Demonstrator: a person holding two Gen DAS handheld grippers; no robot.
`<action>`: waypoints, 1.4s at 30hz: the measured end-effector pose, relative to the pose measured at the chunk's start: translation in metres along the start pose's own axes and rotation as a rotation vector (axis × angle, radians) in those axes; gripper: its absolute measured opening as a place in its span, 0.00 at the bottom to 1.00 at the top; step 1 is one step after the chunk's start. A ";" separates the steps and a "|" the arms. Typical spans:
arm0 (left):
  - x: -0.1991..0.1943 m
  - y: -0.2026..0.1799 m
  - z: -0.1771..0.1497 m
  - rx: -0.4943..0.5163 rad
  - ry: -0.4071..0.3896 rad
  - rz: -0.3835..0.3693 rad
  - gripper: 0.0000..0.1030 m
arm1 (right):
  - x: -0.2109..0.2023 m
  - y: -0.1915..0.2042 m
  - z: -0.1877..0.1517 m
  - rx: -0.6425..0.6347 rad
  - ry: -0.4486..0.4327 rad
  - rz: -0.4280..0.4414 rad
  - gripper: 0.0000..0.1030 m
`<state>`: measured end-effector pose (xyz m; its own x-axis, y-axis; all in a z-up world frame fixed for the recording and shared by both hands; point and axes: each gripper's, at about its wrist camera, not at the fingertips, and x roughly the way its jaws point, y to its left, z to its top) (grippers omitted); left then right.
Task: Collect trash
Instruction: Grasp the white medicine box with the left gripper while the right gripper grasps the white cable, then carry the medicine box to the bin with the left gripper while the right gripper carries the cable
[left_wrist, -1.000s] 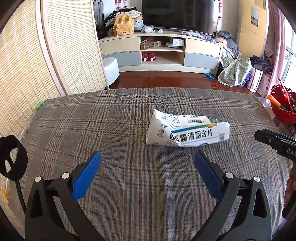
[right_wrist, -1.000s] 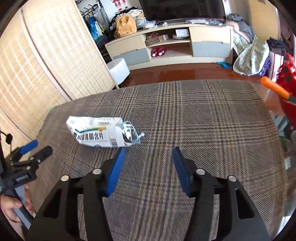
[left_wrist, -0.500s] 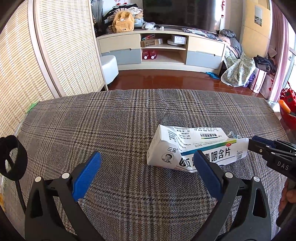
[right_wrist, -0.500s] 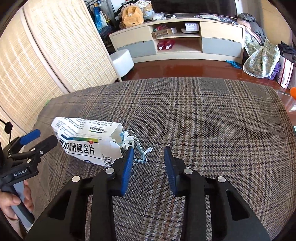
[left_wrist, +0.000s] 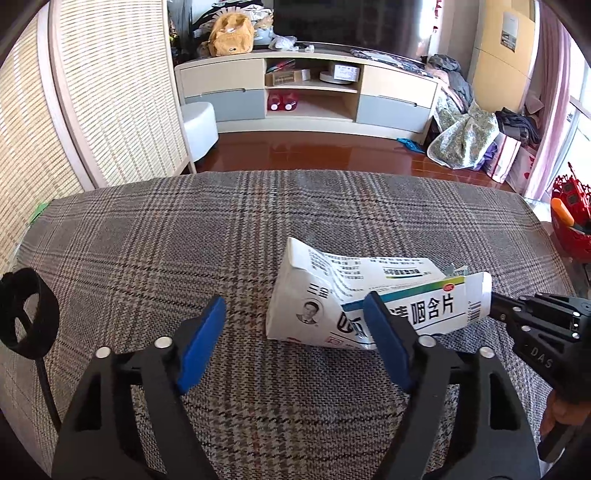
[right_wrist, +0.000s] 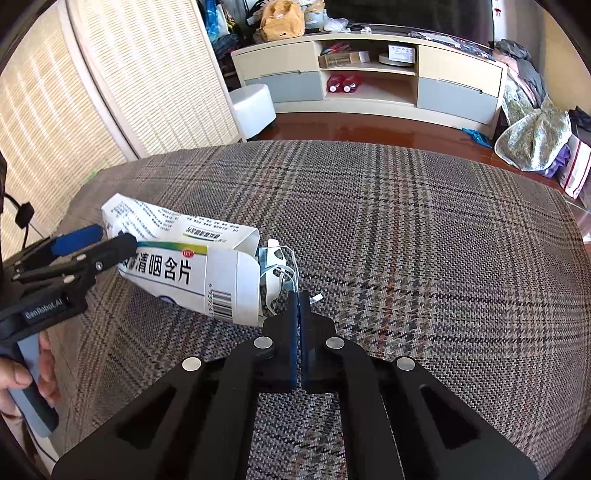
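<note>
A crumpled white medicine box (left_wrist: 373, 295) lies on the plaid cloth (left_wrist: 184, 236). A blue-and-white face mask (right_wrist: 275, 271) with thin straps spills from the box's open end. My right gripper (right_wrist: 298, 295) is shut at that end, with a white mask strap (right_wrist: 316, 297) caught between its tips. It also shows in the left wrist view, where the right gripper (left_wrist: 496, 314) touches the box's right end. My left gripper (left_wrist: 295, 325) is closing around the box's other end, and its blue pads (left_wrist: 201, 339) stand apart from the cardboard. From the right wrist view the left gripper (right_wrist: 98, 242) straddles that end.
The plaid cloth ends at a rounded far edge (right_wrist: 369, 146) above a red-brown floor. Beyond stand a low TV cabinet (left_wrist: 306, 92), a white stool (left_wrist: 199, 123) and a woven screen (left_wrist: 110, 92). A red basket (left_wrist: 570, 221) sits off the right edge.
Both grippers have come in towards the box from either side. The right jaws have gone from open to shut at the mask's strap. The left jaws have narrowed.
</note>
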<state>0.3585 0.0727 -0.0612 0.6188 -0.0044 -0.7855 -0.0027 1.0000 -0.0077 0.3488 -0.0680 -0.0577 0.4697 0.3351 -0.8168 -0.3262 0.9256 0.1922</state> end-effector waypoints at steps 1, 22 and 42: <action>0.000 -0.001 0.000 0.002 0.001 -0.012 0.60 | 0.000 0.000 -0.001 -0.002 0.000 -0.007 0.03; -0.037 -0.028 -0.010 0.118 -0.064 0.032 0.33 | -0.047 0.003 -0.013 -0.086 -0.053 -0.121 0.02; -0.238 -0.048 -0.101 0.135 -0.123 0.006 0.33 | -0.252 0.032 -0.110 -0.051 -0.149 -0.141 0.02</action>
<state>0.1322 0.0246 0.0636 0.7106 -0.0053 -0.7036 0.0931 0.9919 0.0865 0.1303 -0.1424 0.0943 0.6287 0.2292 -0.7431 -0.2879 0.9563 0.0513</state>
